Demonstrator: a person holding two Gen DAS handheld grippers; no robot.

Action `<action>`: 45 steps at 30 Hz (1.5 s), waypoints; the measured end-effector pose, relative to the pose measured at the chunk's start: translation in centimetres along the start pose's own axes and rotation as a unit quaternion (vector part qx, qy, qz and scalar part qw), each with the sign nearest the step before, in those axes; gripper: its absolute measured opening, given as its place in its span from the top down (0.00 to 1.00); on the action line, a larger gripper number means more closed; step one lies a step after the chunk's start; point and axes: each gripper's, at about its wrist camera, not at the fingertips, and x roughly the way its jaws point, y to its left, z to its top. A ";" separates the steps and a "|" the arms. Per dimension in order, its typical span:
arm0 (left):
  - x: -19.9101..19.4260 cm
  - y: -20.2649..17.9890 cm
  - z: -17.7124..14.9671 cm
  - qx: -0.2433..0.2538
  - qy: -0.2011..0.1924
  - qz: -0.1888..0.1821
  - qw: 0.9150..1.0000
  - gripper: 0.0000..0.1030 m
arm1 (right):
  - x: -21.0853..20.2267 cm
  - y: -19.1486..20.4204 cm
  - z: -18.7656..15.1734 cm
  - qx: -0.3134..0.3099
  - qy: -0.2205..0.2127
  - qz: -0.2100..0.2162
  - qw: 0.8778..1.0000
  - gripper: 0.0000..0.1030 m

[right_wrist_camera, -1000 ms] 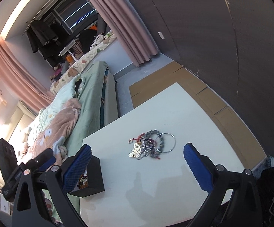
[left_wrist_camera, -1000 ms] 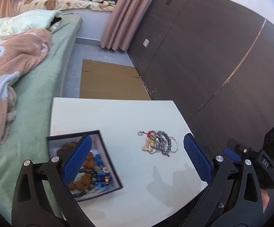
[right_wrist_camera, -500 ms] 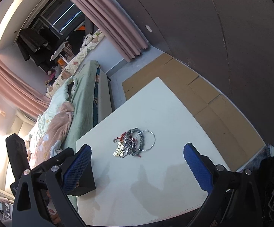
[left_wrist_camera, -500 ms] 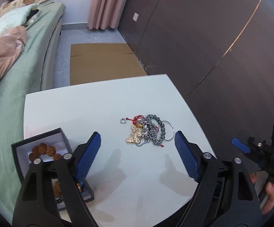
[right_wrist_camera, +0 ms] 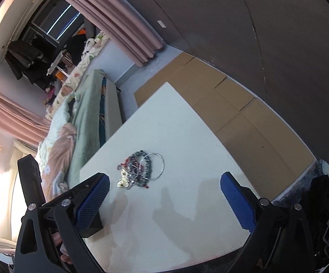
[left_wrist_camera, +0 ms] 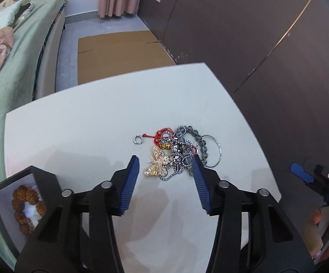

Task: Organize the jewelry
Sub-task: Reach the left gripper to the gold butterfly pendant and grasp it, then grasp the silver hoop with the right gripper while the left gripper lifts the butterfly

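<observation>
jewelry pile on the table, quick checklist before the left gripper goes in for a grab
1. Pile in front of the left gripper: ok, the jewelry pile lies just beyond its fingers.
2. Left jaws: closing, nothing between them yet: ok.
3. One piece singled out: not ok, the butterfly brooch, chains and beads are tangled.
4. Small ring apart from the tangle: cannot tell, a red cord reaches toward it.
5. Box open to receive: ok, brown beads already inside.
6. Right gripper clear of the pile: ok, open and held back.
</observation>
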 end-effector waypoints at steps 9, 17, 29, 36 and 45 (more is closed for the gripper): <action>2.8 0.8 -0.4 0.001 0.020 0.008 1.000 0.68 | 2.8 0.1 0.1 -0.010 0.019 -0.027 0.999 0.07; 4.3 0.5 -0.9 0.020 0.028 0.029 0.999 0.81 | 5.3 1.6 0.6 -0.043 0.037 -0.050 0.997 0.10; 1.5 2.5 -0.1 -0.005 0.004 -0.013 1.000 0.87 | 8.3 5.6 1.5 -0.217 0.064 -0.102 0.969 0.10; -0.7 3.7 0.3 -0.018 -0.018 -0.021 0.999 0.87 | 10.7 7.5 0.4 -0.302 0.096 -0.110 0.942 0.17; -3.2 5.8 0.6 -0.036 -0.044 -0.024 0.998 0.87 | 12.5 8.3 -0.6 -0.332 0.118 -0.108 0.929 0.28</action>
